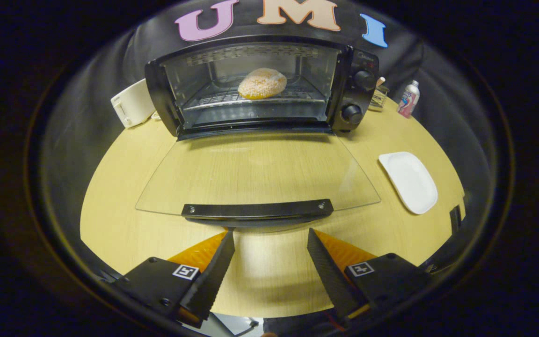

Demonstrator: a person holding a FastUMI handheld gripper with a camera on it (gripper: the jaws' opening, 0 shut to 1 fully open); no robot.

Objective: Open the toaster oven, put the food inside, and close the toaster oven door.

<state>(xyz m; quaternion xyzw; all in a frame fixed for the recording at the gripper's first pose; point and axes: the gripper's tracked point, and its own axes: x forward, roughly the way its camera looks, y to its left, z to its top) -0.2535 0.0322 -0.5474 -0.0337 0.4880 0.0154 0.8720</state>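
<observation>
the table (124,187) was the widest thing in sight, a pale wood top carrying everything else. at its far side stood the oven (260,84), dark-bodied, with two knobs stacked on its right panel. its door (260,173) lay swung fully down and flat toward the gripper, a clear glass sheet through which the wood grain showed, likely left so to keep the mouth free for loading. the door's handle (256,209) ran along its near edge, just ahead of the fingertips. the gripper (271,234) sat low and centred on that handle, jaws spread apart and pinching nothing, a pose that seemed suited to getting under the handle and lifting the door shut.

right of the door lay a white plate (409,181), bare, which fit the food having been taken from it. a white toaster (131,105) stood left of the oven, and a small bottle (409,98) well off to its right.

the bun (262,83) rested inside the oven on the wire rack, about mid-depth and central. it looked round and domed, pale and grainy on top, golden at the lower rim. judging by this, loading was done and only closing remained.
</observation>
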